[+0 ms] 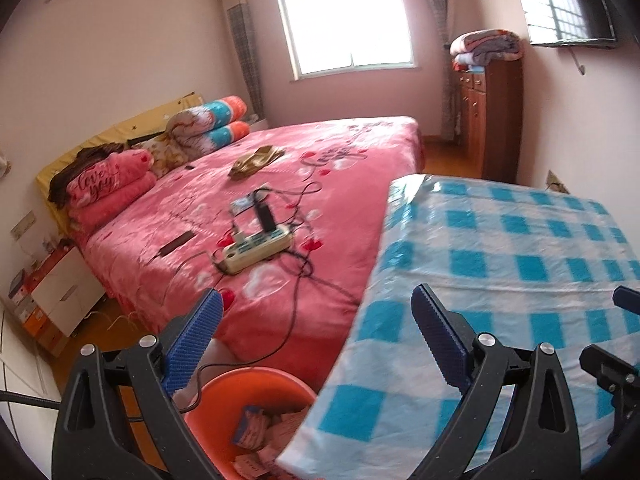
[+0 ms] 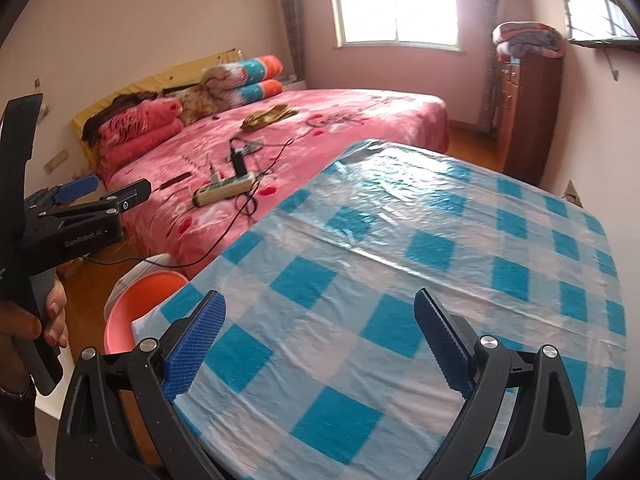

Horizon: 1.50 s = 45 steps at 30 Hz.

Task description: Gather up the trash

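An orange bin (image 1: 256, 396) stands on the floor beside the table, partly under its left edge, with several crumpled papers and wrappers (image 1: 256, 426) inside. My left gripper (image 1: 316, 320) hangs open over the bin and the table's left edge, holding nothing. In the right wrist view the bin (image 2: 136, 308) shows at the lower left. My right gripper (image 2: 318, 322) is open above the blue-and-white checked tablecloth (image 2: 420, 248), with nothing between its fingers. The left gripper (image 2: 104, 190) also appears there at the left, held by a hand (image 2: 52, 316).
A pink bed (image 1: 280, 184) lies beyond the table, carrying a power strip (image 1: 258, 248) with cables, a phone, folded quilts and a cloth. A wooden cabinet (image 1: 492, 120) stands at the far right wall under a TV. Boxes and a white drawer unit (image 1: 60, 292) line the left wall.
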### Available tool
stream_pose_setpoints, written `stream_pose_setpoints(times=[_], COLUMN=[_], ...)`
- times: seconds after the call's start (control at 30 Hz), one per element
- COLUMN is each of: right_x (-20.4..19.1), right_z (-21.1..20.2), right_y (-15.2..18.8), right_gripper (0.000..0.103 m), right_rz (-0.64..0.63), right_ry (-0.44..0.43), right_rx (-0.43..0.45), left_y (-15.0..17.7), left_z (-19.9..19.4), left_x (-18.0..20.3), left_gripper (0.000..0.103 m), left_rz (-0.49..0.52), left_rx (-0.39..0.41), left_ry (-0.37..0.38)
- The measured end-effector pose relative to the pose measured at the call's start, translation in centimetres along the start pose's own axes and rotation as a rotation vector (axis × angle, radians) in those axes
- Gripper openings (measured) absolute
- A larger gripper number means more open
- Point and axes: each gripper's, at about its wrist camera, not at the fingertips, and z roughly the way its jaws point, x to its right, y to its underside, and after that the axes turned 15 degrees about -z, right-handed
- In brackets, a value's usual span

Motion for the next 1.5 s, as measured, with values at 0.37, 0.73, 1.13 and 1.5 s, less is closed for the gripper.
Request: stream_pose_setpoints(times=[0.37,0.73,1.13,1.5], right_x=[4.7,7.4,9.3,10.2], right_z=[-4.9,-10.9,-15.0,-18.2], right_y=[2.5,5.5,8.1,8.1], right_gripper=[0.094,0.094,0.094,0.097], right_rz=[0.090,0.154,0.207,0.221], right_ry=[0.138,0.309,0.449,0.522], right_rx=[0.043,0.068,0.083,0.144], left_y=[-0.5,1.2,2.9,3.3], left_z=[-3.7,-6.3,-8.6,-10.7], left_x=[6.8,12.1,16.1,17.8], left_gripper=[0.098,0.099,0.099,0.099], left_rz=[0.055,0.088,0.102,0.135], left_rx=[0.062,0.085,0.070,0.076], left_ry=[0.129,0.257,0.387,0.424])
